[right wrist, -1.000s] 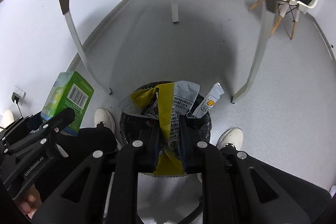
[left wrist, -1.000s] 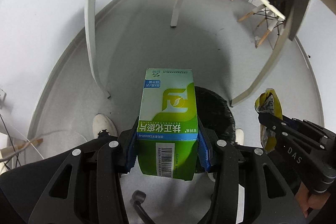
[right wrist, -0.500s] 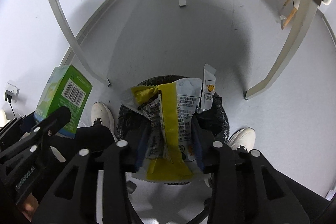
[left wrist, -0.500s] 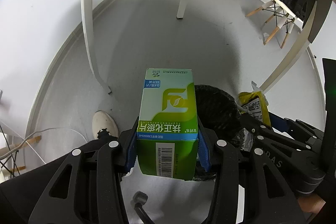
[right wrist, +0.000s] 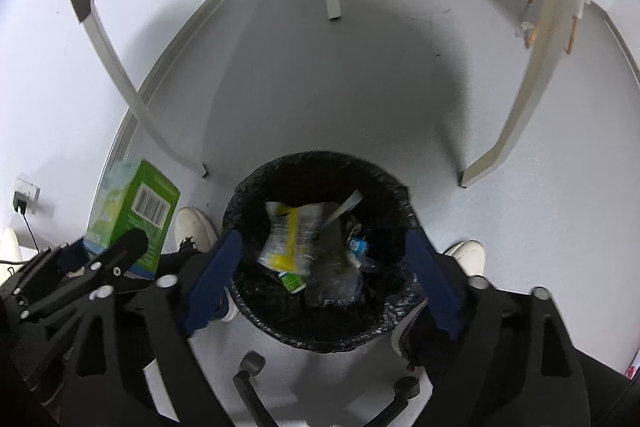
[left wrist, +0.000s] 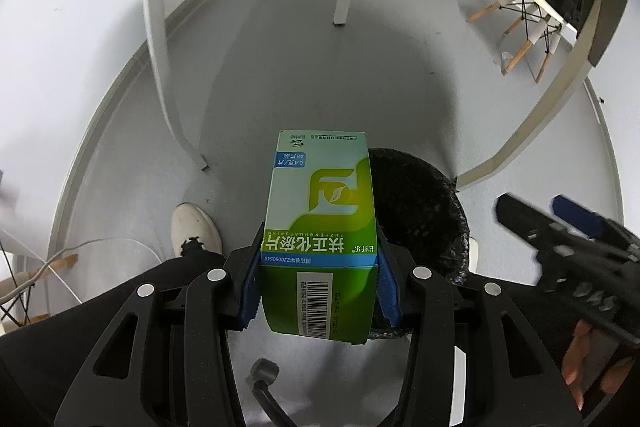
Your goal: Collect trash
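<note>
Moved: yellow wrapper [right wrist: 286,239], earlier pinched in the right gripper [right wrist: 320,267], now lies crumpled inside the bin [right wrist: 320,167]; those jaws have just been opening and stand wide, nothing between them, pointing steeply down over the bin mouth. Left of frame: left gripper [left wrist: 318,287], also angled down, blue pads clamped on an upright green cardboard box [left wrist: 320,223]. Bin: round, black-lined, lower centre.
</note>
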Demonstrator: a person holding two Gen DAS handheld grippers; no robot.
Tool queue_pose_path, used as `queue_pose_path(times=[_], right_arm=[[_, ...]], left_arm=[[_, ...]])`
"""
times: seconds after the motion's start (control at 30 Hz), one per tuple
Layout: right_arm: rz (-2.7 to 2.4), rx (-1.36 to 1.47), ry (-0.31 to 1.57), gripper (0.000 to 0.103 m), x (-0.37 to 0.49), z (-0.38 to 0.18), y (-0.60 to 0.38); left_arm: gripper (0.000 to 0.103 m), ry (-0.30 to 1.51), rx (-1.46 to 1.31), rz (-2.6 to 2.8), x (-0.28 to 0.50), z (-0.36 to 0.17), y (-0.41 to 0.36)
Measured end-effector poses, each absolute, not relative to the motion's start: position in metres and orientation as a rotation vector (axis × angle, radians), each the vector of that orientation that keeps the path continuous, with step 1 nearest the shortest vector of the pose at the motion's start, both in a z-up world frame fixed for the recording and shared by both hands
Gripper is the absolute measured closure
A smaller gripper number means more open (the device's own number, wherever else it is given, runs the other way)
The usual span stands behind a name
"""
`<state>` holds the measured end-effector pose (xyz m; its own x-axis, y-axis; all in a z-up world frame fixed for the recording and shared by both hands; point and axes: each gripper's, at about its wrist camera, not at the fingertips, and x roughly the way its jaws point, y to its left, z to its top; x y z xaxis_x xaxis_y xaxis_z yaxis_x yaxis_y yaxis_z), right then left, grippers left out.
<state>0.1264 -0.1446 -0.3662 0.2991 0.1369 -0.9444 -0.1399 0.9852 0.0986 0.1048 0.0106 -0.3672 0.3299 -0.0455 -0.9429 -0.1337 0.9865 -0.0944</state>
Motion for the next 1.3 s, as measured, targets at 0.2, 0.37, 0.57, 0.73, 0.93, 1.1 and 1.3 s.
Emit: queue_pose_path(times=[0.2, 0.37, 0.57, 0.73, 0.93, 1.1, 1.3], right_arm=[[0.127, 0.033, 1.197, 0.008, 0.124, -0.350, -0.182], [0.088, 0.020, 1.188, 0.008, 0.122, -0.347, -0.206], [0.049, 0.019, 1.195, 0.008, 0.120, -0.352, -0.228], [0.037, 0.027, 1.217, 0.008, 0.120, -0.356, -0.236], [0.031, 0.025, 1.219, 0.008, 0.120, -0.354, -0.238], [0.034, 0.021, 1.215, 0.008, 0.118, -0.350, -0.236], [0.039, 0.022, 1.180, 0.008, 0.110, -0.333, -0.235]], left_arm=[[0.057, 1.246, -0.139, 0.007, 0.107, -0.373, -0.016], [0.057, 1.245, -0.113, -0.027, 0.107, -0.378, -0.040], [0.056, 1.247, -0.100, -0.059, 0.109, -0.380, -0.057], [0.041, 1.238, -0.085, -0.065, 0.108, -0.381, -0.065], [0.020, 1.225, -0.061, -0.046, 0.106, -0.376, -0.066], [0.007, 1.196, -0.057, -0.029, 0.102, -0.362, -0.058], [0.006, 1.168, -0.063, -0.031, 0.090, -0.339, -0.051]])
